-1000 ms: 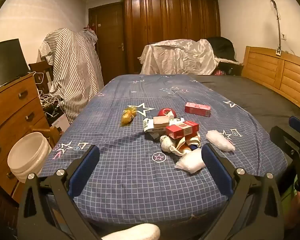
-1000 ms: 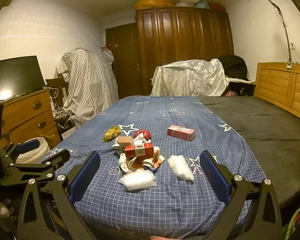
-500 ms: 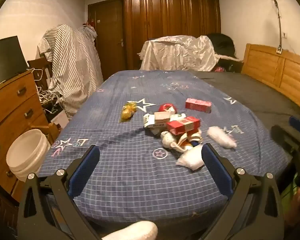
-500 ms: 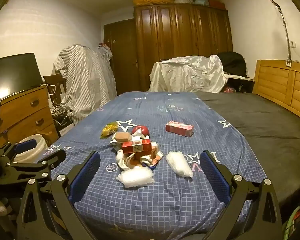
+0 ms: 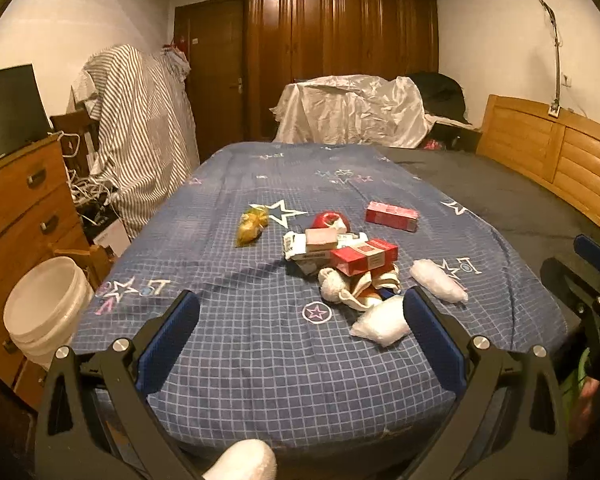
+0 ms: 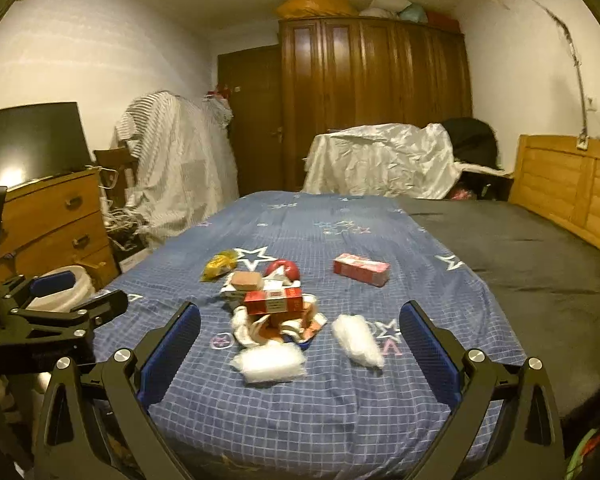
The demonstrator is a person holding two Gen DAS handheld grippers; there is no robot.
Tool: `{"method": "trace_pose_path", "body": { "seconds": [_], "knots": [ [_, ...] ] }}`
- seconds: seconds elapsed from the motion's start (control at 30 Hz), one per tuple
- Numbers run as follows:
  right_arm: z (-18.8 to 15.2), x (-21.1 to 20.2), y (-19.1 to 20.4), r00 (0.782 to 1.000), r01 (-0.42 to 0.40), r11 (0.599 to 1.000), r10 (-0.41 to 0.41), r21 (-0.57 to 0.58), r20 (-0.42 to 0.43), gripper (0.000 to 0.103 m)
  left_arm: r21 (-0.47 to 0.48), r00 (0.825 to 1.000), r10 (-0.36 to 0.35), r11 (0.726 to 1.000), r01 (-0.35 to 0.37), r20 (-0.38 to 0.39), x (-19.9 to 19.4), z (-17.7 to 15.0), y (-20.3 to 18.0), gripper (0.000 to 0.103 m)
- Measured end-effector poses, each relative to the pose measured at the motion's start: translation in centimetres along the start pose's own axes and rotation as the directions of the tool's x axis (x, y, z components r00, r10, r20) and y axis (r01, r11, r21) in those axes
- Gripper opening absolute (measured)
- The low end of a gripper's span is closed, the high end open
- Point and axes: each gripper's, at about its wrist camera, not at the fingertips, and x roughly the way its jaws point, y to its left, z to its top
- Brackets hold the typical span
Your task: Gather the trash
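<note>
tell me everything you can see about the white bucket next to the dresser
The white bucket looks like smooth plastic, round and open-topped with a thick rolled rim and a ridge lower on its wall. It stands upright on the floor between the wooden dresser and the bed's left edge. Its inside looks pale; contents cannot be told. Neither gripper touches it.

Bed (image 5: 260,360): I see a blue checked cover.
Near edge: two white bags (image 5: 382,322), trash heap (image 5: 340,260).
Farther in: red box (image 5: 391,216), yellow wrapper (image 5: 251,227).
</note>
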Motion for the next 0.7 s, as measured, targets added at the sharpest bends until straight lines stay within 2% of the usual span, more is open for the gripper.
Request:
{"method": "trace_pose_path", "body": {
  "seconds": [0.07, 0.17, 0.33, 0.53, 0.7],
  "knots": [
    [-0.03, 0.06, 0.05, 1.0, 0.017, 1.0, -0.017, -0.008, -0.002, 0.099, 0.005, 1.0, 0.016, 1.0, -0.016, 0.008, -0.07, 0.1, -0.03, 0.098],
    [0.01, -0.04, 0.23, 0.999, 0.051, 0.998, -0.05, -0.027, 0.011, 0.099, -0.016, 1.0, -0.003, 1.0, 0.003, 0.013, -0.01, 0.27, 0.33, 0.098],
    [0.12, -0.08, 0.03, 0.999, 0.042, 0.999, -0.041, -0.025, 0.031, 0.099, -0.008, 1.0, 0.0, 1.0, 0.0, 0.016, 0.17, 0.23, 0.4, 0.098],
    [0.03, 0.34, 0.14, 0.999, 0.044, 0.998, -0.044, -0.033, 0.002, 0.099, 0.009, 1.0, 0.004, 1.0, -0.004, 0.016, 0.08, 0.02, 0.07, 0.098],
    [-0.14, 0.38, -0.36, 1.0, -0.006, 1.0, 0.006, -0.001, -0.002, 0.099, 0.002, 1.0, 0.015, 1.0, -0.015, 0.02, -0.03, 0.17, 0.2, 0.098]
  ]
}}
